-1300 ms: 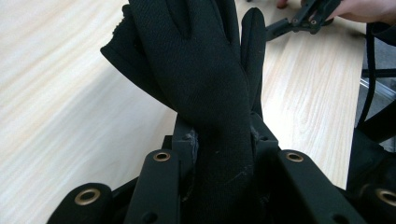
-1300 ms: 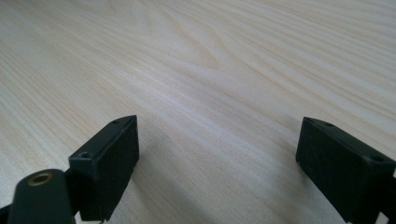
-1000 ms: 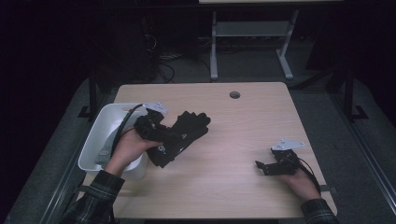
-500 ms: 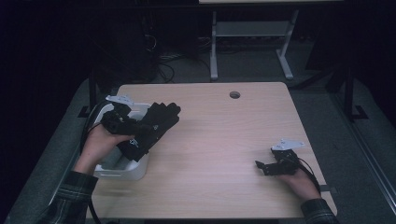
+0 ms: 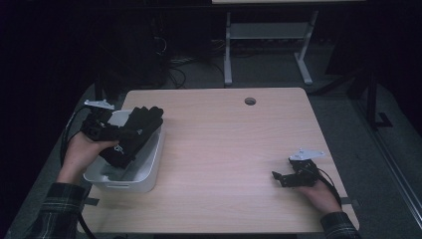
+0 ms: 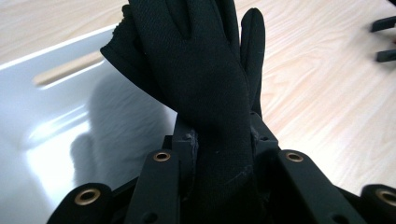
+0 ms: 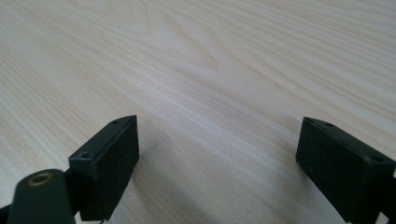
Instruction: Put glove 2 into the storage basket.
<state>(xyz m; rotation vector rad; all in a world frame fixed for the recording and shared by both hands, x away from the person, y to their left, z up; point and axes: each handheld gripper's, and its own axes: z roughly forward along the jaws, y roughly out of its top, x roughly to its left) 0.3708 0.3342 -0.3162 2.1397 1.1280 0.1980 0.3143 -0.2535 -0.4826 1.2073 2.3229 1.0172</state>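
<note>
the table (image 5: 224, 149) is bearing a white bin (image 5: 149, 167) at its left edge. the black glove (image 5: 132, 132) is hanging over that bin, its cuff pinched between the jaws of the left gripper (image 5: 112, 133) and its fingers pointing away from them, toward the table's far side. the left hand (image 5: 82, 152) is gripping that tool from the bin's outer side, forearm angling in from below. the right gripper (image 5: 279, 178) is lying low near the table's right edge, jaws standing wide apart with bare wood between them, right hand (image 5: 318, 191) behind it.

high view: dim, dark surround | gripper views: bright (bin (image 6: 56, 140) glare)
</note>
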